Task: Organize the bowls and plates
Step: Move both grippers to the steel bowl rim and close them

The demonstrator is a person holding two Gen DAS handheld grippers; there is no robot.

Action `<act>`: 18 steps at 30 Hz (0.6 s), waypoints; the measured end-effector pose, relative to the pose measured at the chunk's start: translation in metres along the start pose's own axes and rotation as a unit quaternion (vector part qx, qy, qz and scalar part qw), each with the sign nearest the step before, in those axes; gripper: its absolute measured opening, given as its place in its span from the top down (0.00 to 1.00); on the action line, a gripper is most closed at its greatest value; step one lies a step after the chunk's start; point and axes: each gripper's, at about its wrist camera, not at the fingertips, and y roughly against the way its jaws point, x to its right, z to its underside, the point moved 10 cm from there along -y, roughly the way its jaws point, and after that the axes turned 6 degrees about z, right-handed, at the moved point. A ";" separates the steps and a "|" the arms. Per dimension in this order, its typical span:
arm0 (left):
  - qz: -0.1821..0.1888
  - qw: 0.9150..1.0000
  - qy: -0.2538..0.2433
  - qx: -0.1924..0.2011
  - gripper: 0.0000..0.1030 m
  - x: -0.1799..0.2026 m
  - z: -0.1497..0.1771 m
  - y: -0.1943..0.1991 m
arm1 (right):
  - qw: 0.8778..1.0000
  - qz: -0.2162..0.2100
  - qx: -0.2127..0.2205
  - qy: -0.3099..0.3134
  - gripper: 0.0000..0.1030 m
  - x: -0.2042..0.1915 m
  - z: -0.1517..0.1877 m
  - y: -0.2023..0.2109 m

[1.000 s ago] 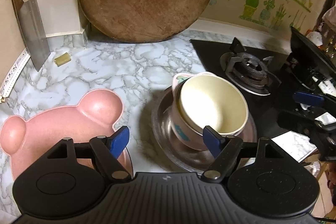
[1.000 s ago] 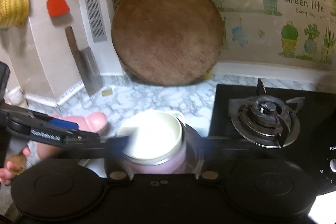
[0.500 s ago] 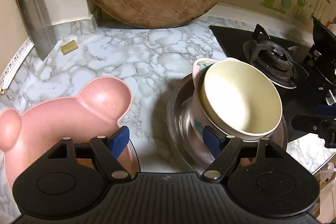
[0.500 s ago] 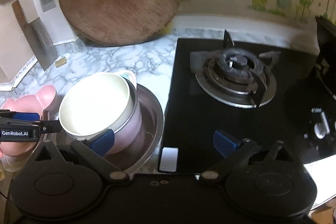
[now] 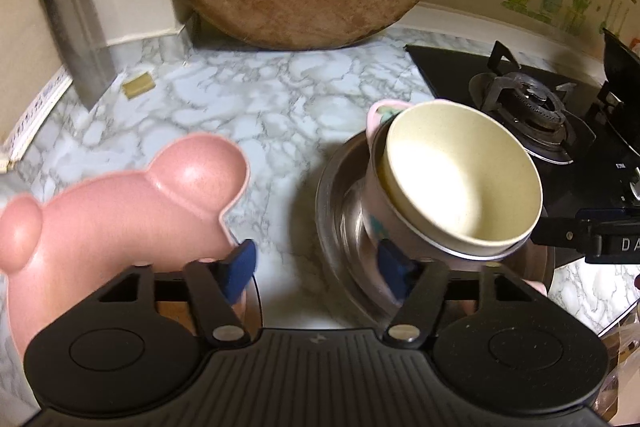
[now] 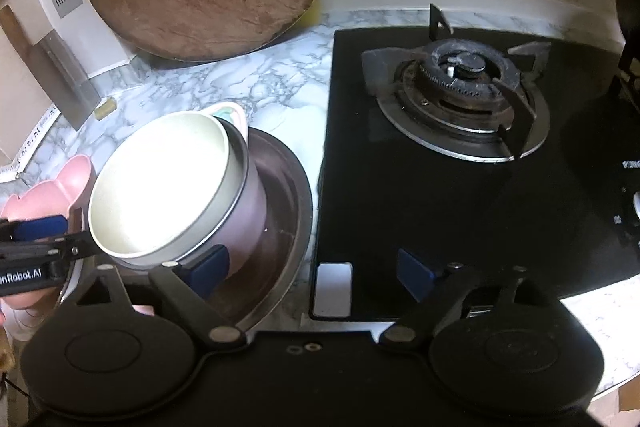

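**Stacked bowls in a steel dish, both tongs narrowing on nothing**

Sitting at right of centre in the left wrist view: a steel dish on the marble counter, holding a pink handled pot tipped toward the lower right, with a cream bowl nested inside it. Nothing visible in the cream bowl, mouth facing up and to the left. Lying at lower left, partly off the counter's near edge: a pink bear-shaped plate, blurred, ears pointing to the upper right, long axis running from lower left to upper right, empty as far as visible.

Narrowing but still spread: left gripper, only bare counter and the dish rim between the blue pads, one pad just beside the plate's edge, the other against the pot's wall. Closing too, yet wide apart: right gripper, spanning the dish rim and the black stove corner, gripping nothing.
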 end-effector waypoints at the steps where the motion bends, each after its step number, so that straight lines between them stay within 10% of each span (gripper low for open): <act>1: -0.001 1.000 0.009 -0.002 0.43 -0.001 0.002 0.000 | 1.000 -0.001 0.000 0.002 0.14 0.000 0.000 0.000; 18: -0.005 0.999 0.039 -0.029 0.71 0.001 0.009 -0.030 | 0.999 -0.006 -0.021 0.033 0.42 -0.008 -0.003 -0.025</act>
